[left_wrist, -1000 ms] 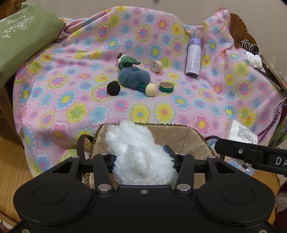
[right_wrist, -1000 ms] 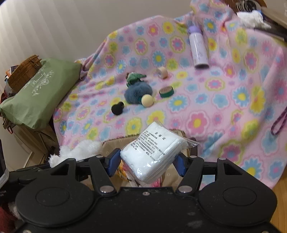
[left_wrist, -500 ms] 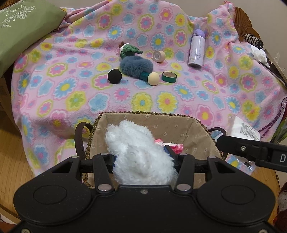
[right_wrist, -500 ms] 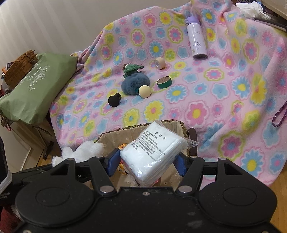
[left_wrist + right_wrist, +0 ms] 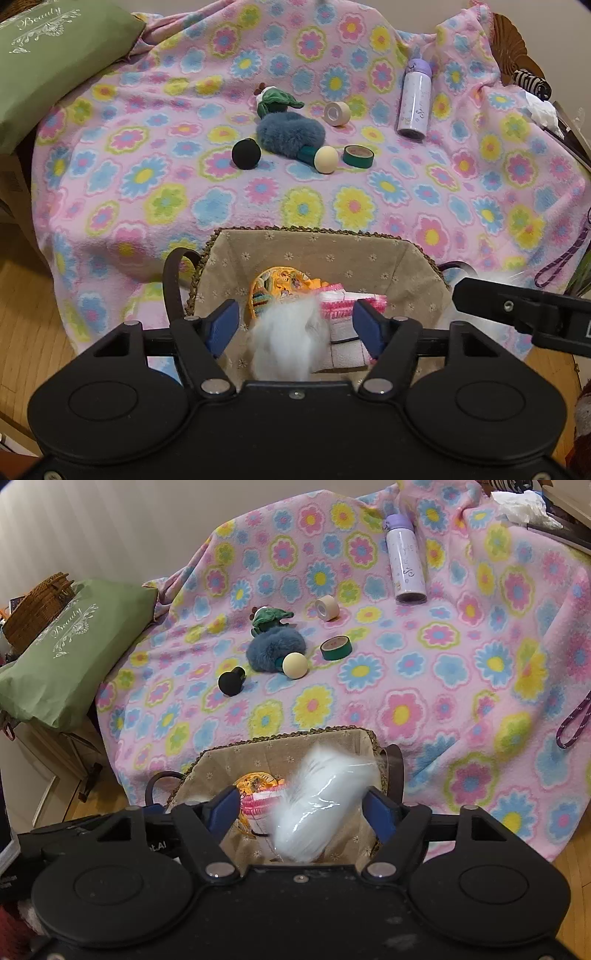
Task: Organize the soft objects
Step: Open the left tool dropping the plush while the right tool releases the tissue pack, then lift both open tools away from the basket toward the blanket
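Observation:
A fabric-lined woven basket (image 5: 314, 243) stands at the near edge of the flowered blanket, and also shows in the right wrist view (image 5: 280, 744). My left gripper (image 5: 295, 326) is open above it, and a white fluffy toy (image 5: 288, 345), blurred, drops between the fingers. My right gripper (image 5: 301, 810) is open too, and a white plastic-wrapped packet (image 5: 317, 805), blurred, falls into the basket. A yellow patterned pouch (image 5: 277, 288) and pink-edged cloth (image 5: 351, 299) lie inside.
On the blanket (image 5: 147, 177) lie a blue fluffy item (image 5: 290, 133), a green plush (image 5: 275, 99), a black ball (image 5: 245, 153), a cream ball (image 5: 325, 159), two tape rolls (image 5: 357, 156), and a purple bottle (image 5: 413, 103). A green pillow (image 5: 48, 55) is left.
Both grippers have opened over the basket. The white fluffy toy and the wrapped packet have left the fingers and are dropping in. Both cameras moved nearer above the basket.

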The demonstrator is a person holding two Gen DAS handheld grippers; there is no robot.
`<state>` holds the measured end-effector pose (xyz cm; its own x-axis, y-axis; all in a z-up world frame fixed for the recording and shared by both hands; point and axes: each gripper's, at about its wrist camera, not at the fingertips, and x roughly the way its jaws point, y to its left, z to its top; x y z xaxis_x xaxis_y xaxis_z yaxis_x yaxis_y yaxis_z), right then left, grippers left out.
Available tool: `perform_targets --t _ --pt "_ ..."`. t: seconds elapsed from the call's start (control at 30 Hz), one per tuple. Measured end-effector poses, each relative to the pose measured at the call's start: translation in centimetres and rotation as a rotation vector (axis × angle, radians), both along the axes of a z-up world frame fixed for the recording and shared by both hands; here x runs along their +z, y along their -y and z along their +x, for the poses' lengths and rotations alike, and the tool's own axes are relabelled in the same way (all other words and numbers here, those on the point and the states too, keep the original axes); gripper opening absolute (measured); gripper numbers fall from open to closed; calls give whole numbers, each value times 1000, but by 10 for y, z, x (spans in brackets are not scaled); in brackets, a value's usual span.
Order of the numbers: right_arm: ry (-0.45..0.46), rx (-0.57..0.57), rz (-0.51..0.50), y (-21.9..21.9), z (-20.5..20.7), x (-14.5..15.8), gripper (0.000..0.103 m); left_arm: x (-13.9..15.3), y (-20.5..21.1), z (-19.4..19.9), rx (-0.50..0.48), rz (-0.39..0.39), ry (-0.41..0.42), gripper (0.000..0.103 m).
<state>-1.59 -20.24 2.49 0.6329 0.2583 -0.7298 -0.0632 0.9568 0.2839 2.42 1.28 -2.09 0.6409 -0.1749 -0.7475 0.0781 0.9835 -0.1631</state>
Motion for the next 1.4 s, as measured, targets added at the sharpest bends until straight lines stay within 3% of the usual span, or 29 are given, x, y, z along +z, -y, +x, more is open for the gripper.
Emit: perform_targets --t 0.47,0.6,1.4 --pt "6 -2 -2 3 -1 2 81 0 -1 -1 -1 0 -8 64" --pt "5 -3 -3 3 -1 2 81 0 0 -2 -2 1 -4 71" --pt "3 -2 -2 3 -1 4 81 -3 1 -3 -7 11 -8 72"
